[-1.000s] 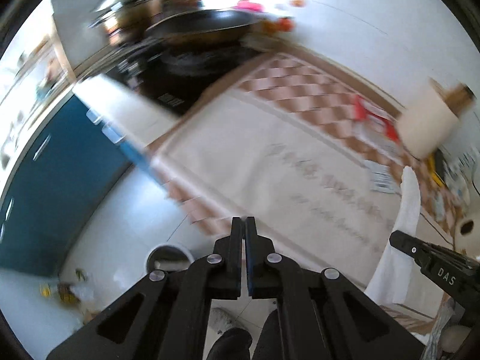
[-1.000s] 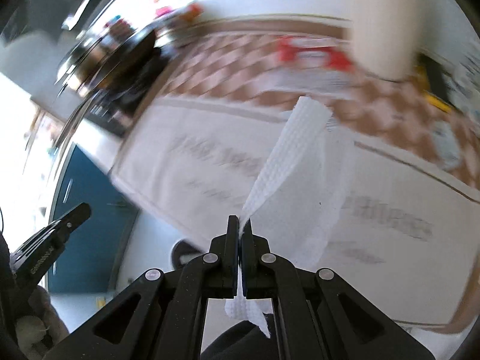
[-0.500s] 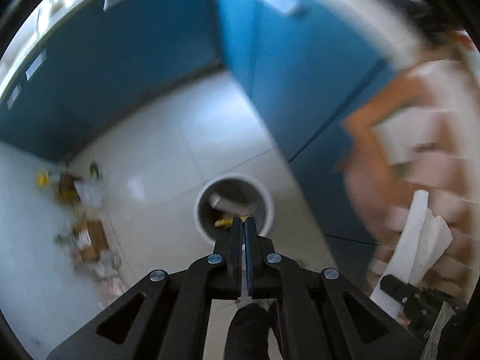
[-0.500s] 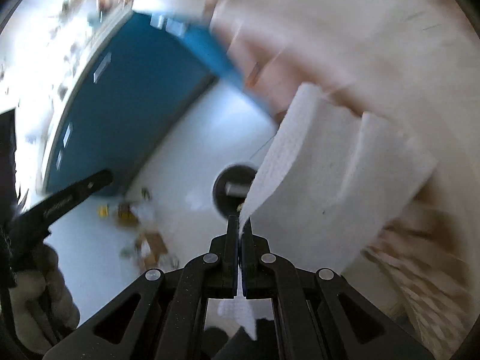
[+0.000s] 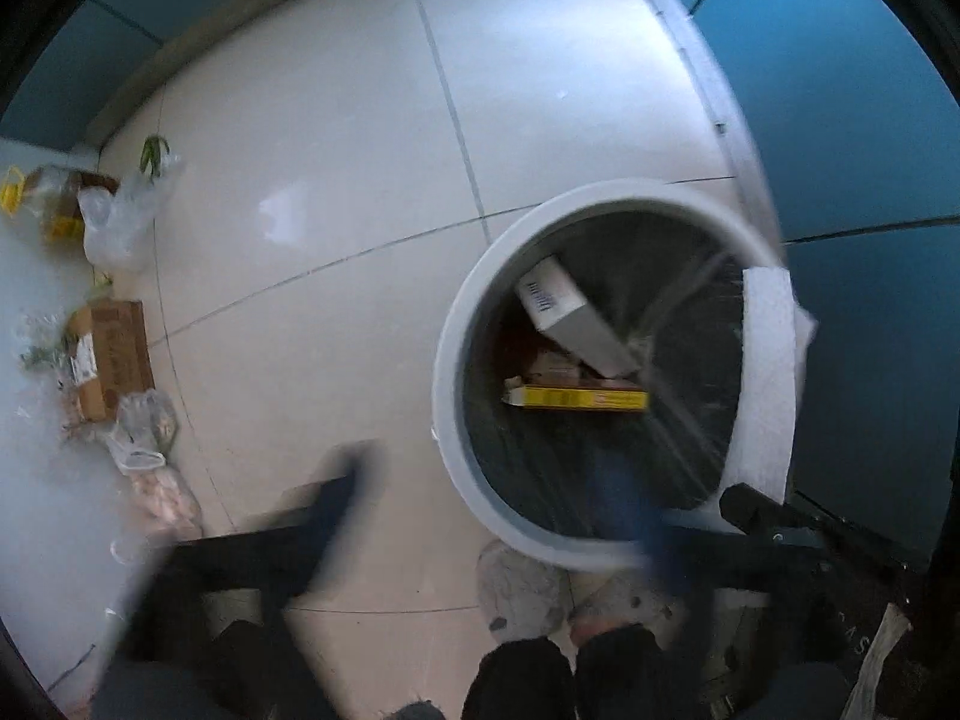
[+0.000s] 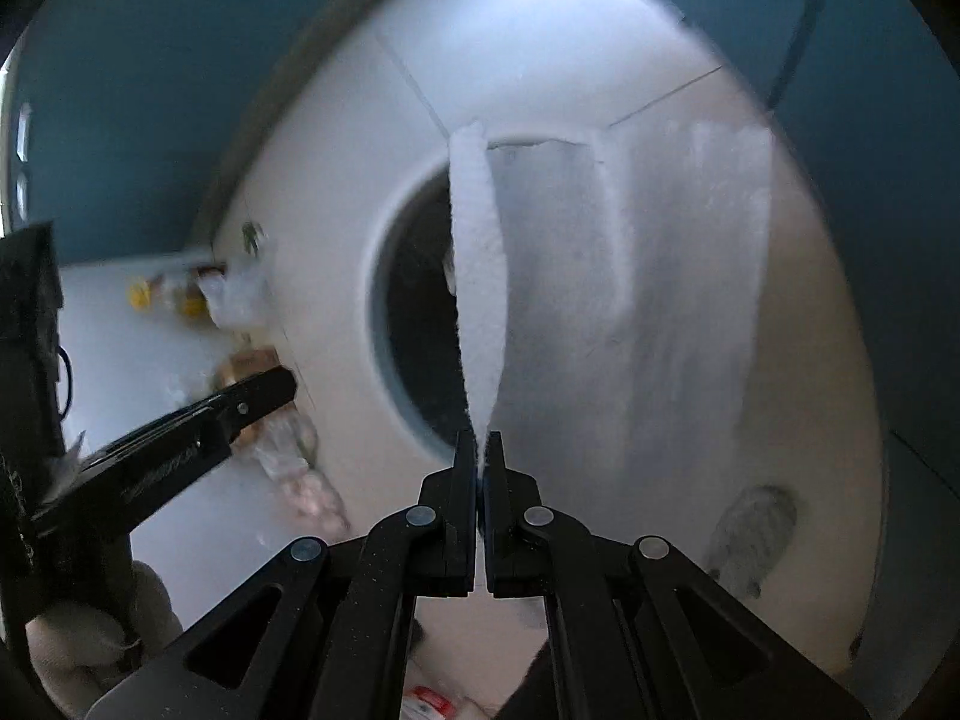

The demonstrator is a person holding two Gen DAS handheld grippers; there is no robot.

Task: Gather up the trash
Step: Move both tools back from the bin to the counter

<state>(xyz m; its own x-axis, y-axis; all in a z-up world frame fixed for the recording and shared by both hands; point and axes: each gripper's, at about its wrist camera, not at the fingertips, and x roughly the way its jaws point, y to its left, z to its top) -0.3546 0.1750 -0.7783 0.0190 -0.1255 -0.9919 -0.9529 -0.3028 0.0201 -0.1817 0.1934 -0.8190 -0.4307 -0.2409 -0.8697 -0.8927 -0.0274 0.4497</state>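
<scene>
A round white trash bin with a dark liner stands on the white tiled floor; a white box and a yellow box lie inside. My right gripper is shut on a white paper towel that hangs over the bin. The towel also shows in the left wrist view at the bin's right rim. My left gripper is open, its blurred fingers spread wide above the bin's near rim, with nothing seen between them.
Blue cabinet fronts stand to the right of the bin. Plastic bags, a cardboard box and other bits lie along the wall at left. The person's shoes stand on the floor by the bin's near side.
Both grippers have swung from the counter down over the trash bin, which is much closer. The left gripper's fingers have opened wide. The right gripper still holds the paper towel.
</scene>
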